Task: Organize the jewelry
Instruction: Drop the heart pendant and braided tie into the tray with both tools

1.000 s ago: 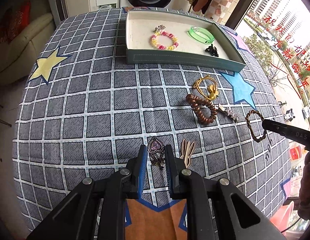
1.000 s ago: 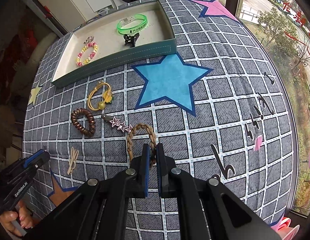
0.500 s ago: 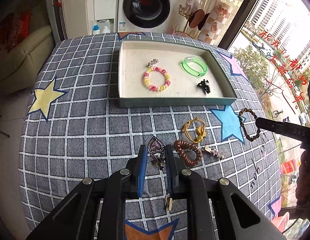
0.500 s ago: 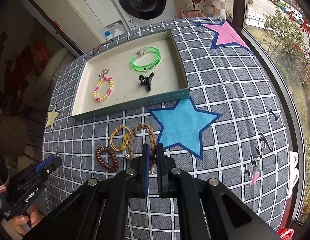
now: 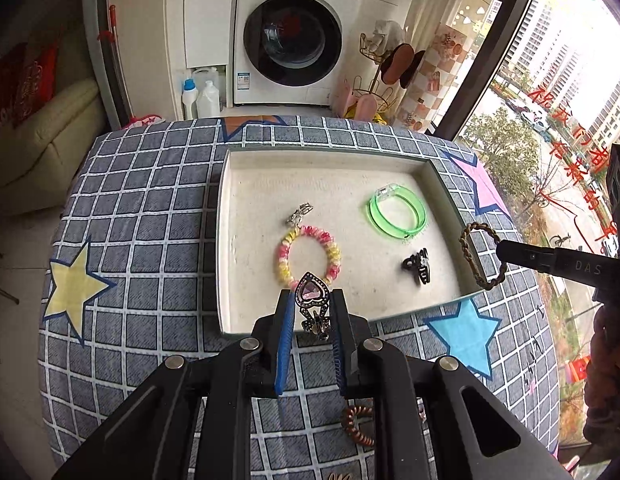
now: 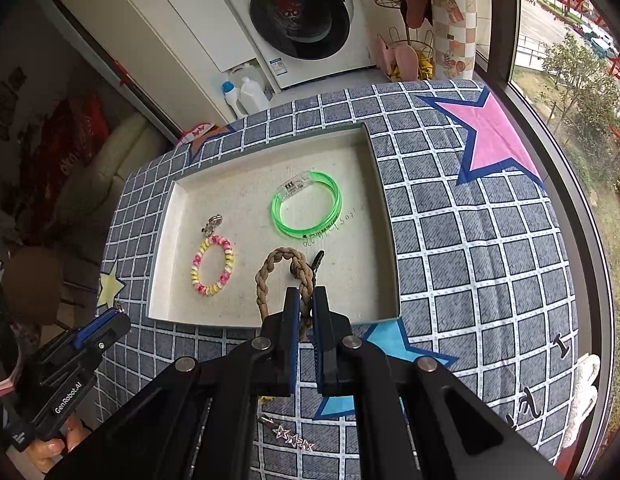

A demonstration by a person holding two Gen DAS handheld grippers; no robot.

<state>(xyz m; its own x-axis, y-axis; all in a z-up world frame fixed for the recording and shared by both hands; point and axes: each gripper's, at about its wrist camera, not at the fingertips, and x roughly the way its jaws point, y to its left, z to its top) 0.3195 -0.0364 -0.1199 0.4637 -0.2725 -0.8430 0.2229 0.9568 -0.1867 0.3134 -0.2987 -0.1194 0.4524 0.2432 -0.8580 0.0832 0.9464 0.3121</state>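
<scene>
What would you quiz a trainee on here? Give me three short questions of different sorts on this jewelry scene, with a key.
1. True or false: the left gripper is shut on the heart pendant.
2. Multiple choice: what does the right gripper hold? A) the green bangle B) the braided bracelet C) the black hair clip
3. Fill in: the pink and yellow bead bracelet lies inside the ____.

Key: 1 true; 2 B; 3 tray.
</scene>
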